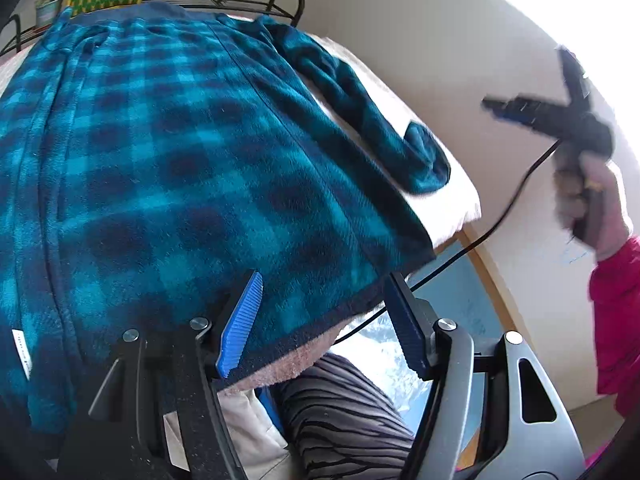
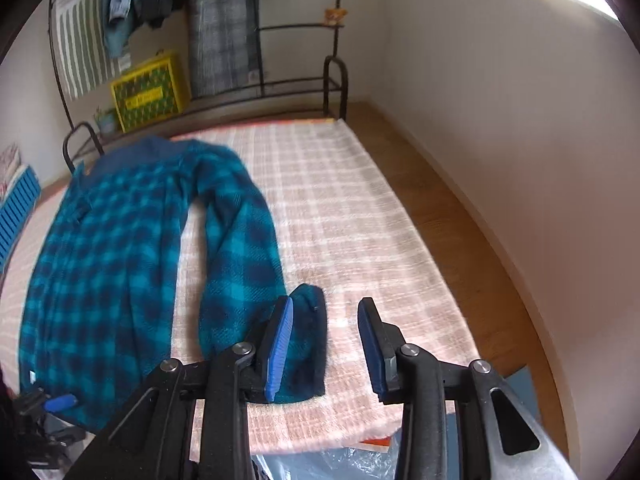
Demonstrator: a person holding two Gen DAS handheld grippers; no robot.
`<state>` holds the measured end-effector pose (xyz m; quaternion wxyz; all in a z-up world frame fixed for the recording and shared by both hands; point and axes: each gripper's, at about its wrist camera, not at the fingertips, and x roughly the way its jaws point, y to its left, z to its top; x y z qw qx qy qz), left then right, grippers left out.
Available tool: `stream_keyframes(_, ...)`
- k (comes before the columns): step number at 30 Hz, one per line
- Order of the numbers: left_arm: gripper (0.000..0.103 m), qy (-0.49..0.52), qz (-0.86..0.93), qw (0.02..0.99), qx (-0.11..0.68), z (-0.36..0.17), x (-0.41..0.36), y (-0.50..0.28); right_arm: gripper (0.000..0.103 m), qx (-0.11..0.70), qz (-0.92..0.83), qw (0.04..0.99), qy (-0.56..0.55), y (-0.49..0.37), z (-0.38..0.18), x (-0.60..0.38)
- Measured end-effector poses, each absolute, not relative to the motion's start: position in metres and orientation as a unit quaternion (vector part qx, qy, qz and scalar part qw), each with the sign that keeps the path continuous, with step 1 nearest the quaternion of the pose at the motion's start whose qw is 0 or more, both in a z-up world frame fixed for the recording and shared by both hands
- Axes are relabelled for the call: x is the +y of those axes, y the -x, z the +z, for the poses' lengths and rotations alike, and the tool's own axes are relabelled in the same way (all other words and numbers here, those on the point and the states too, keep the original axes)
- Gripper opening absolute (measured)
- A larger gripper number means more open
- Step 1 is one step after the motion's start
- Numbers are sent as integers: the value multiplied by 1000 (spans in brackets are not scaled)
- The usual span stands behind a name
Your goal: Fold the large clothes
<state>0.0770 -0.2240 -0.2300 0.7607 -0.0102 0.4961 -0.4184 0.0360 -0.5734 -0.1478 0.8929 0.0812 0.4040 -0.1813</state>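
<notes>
Plaid fleece garment (image 2: 120,248) on checked blanket (image 2: 340,208)

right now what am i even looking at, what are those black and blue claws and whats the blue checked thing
There is no robot here. A person holds a two-finger gripper in each hand, each with a camera looking along its fingers. One picture is from the left gripper, the other from the right gripper. The blue ribbed pieces are the finger pads.

A teal plaid fleece garment lies spread on a bed covered by a pink checked blanket. The left gripper stands open over the garment's hem, not pinching it. The right gripper is open too, beside the sleeve cuff, holding nothing. The left picture shows the right gripper raised in the person's hand.
</notes>
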Motion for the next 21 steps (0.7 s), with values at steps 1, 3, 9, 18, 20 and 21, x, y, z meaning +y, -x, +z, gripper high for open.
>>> stream_keyframes(1,60,7,-421,759,497,-231,-226,-75,38,393,-168,900,-90,-36,-141,-575)
stream_keyframes(3,59,-11,-427,758,492,-232,-233,-70,38,381,-114,910,-119,-45,-133,-577)
stream_keyframes(9,53,-24,-419,758,499,-243,-237,-67,37,405,58,887,-214,-143,-183,-563)
stream_keyframes(18,52,-35,-415,759,501,-249,-234,-65,32,466,106,834,-276,-253,-284,-544)
stream_keyframes(20,52,-40,-417,759,499,-250,-234,-65,5,467,116,827,-291,-260,-294,-546)
stream_keyframes(21,52,-42,-417,759,499,-250,-234,-64,1,468,128,823,-296,-262,-296,-545)
